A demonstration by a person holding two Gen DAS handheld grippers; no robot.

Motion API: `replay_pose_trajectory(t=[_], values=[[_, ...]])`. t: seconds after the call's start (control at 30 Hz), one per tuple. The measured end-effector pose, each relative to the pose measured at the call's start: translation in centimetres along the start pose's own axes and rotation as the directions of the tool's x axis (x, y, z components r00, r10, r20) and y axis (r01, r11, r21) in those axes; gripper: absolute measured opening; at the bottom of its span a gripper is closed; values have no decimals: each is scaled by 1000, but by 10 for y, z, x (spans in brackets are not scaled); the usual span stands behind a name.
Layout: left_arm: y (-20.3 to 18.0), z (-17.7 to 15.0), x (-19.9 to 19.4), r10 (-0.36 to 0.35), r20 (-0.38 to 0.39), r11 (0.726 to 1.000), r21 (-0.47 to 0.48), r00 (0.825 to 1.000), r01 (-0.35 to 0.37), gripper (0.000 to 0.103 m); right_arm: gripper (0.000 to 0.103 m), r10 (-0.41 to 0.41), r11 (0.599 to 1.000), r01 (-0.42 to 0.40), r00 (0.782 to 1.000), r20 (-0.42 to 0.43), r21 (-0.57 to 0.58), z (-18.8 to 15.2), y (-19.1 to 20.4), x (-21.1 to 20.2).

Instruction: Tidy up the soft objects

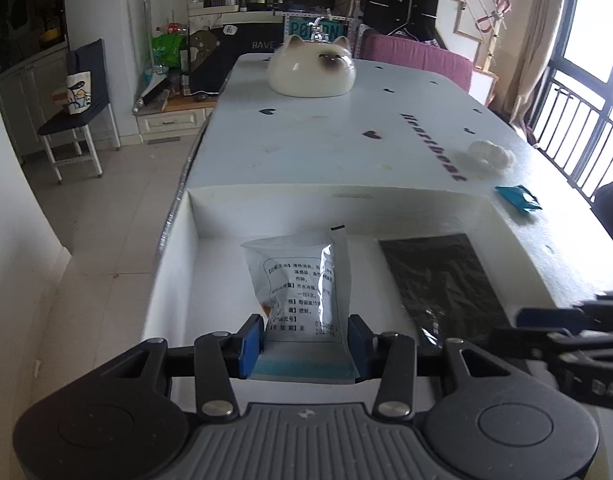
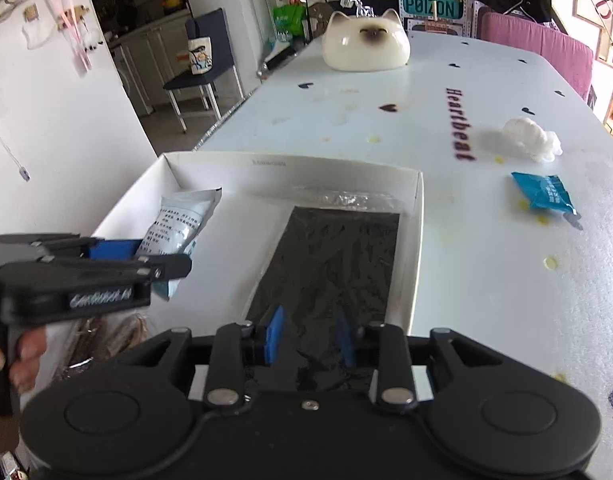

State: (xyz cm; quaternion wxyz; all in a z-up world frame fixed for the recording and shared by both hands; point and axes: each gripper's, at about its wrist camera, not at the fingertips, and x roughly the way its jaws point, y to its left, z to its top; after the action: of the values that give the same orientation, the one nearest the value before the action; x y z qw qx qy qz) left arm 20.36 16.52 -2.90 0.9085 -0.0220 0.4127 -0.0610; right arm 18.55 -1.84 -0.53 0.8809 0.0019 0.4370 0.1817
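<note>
A white sachet (image 1: 302, 292) with printed text lies in the white box (image 1: 194, 224), between the blue pads of my left gripper (image 1: 305, 340); the jaws stand apart around it and seem not to squeeze it. The sachet also shows in the right wrist view (image 2: 178, 224), with the left gripper (image 2: 114, 254) beside it. A black packet in clear film (image 2: 330, 260) lies in the box's right half (image 1: 442, 280). My right gripper (image 2: 310, 336) hovers open over its near end. A white cotton wad (image 2: 532, 138) and a blue sachet (image 2: 544, 192) lie on the table.
A cat-face ceramic bowl (image 2: 366, 46) stands at the table's far end. The white tablecloth (image 2: 486, 280) carries hearts and "Heartbeat" lettering. A blue chair (image 1: 82, 112) stands on the floor to the left. A pink seat (image 2: 546, 52) stands at the far right.
</note>
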Motion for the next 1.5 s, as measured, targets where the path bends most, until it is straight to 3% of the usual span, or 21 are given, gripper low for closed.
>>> replay_pose_trajectory(t=[0.27, 0.4, 0.87, 1.5], values=[[19, 21, 24, 113, -30, 994, 1, 993, -113, 49, 35, 7, 1000, -7, 999, 37, -10, -2, 1, -13], [20, 24, 34, 195, -31, 981, 34, 980, -193, 62, 36, 6, 1000, -5, 999, 49, -19, -3, -2, -16], [15, 19, 8, 153, 3, 988, 20, 988, -153, 78, 42, 27, 999, -24, 996, 81, -31, -6, 0, -25], [-3, -11, -59, 90, 71, 995, 25, 993, -92, 95, 67, 2, 999, 4, 986, 165, -34, -17, -2, -58]])
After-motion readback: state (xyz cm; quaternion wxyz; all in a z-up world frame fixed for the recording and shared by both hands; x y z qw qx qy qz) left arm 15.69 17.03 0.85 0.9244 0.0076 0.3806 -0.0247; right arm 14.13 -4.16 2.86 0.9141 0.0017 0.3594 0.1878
